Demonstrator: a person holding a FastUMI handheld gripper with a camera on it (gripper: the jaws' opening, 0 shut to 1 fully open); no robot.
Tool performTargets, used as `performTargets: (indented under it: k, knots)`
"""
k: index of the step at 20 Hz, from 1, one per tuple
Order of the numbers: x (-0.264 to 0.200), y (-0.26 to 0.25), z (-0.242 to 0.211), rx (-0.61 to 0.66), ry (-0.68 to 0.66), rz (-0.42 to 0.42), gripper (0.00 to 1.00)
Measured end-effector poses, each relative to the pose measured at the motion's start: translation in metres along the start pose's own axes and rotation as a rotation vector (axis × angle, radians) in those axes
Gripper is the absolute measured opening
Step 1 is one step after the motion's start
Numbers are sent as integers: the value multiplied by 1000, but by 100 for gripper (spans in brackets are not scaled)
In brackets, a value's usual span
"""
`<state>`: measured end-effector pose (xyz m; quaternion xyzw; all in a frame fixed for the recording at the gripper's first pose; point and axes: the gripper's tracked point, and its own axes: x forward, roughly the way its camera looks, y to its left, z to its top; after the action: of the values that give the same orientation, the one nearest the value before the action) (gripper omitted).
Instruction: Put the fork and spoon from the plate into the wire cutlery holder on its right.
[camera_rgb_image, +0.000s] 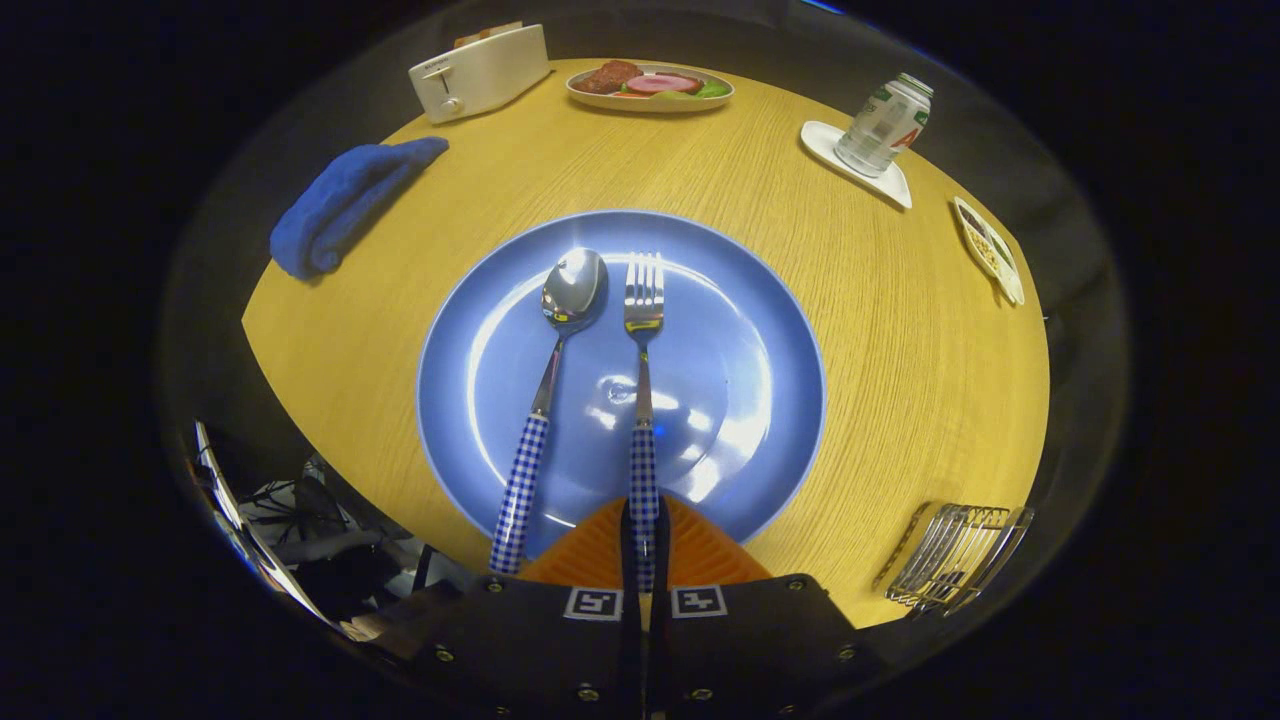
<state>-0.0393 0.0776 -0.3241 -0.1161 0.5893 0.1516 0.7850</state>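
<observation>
Fork (643, 330) handle clamped in gripper (645, 545) | spoon (555, 370) just left, on plate (780, 400)

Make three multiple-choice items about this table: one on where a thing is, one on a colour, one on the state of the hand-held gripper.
1. Where does the spoon lie?
A. on the plate, left of the fork
B. in the holder
C. on the towel

2. What colour is the plate?
A. white
B. blue
C. green

3. What is the hand-held gripper doing?
A. open above the can
B. shut on the spoon
C. shut on the fork's handle

Answers:
1 A, the spoon is beside the fork on the plate.
2 B, its whole surface is blue.
3 C, the fork's checked handle runs between the two closed fingers.
</observation>
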Motion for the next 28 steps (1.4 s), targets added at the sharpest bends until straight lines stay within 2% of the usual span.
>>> performTargets:
  k: [3, 8, 10, 12, 18, 24, 28]
  knots:
    - [-22, -10, 0, -48, 1, -21, 3]
    - [-83, -50, -9, -137, 1, -107, 3]
    - [-107, -66, -20, -110, 1, -111, 3]
    - [-127, -77, -35, -43, 15, -80, 3]
    - [-163, -120, -77, 115, 57, -66, 3]
    - [-174, -175, -132, 106, 220, -137, 3]
    - [-173, -198, -153, 70, 319, -176, 3]
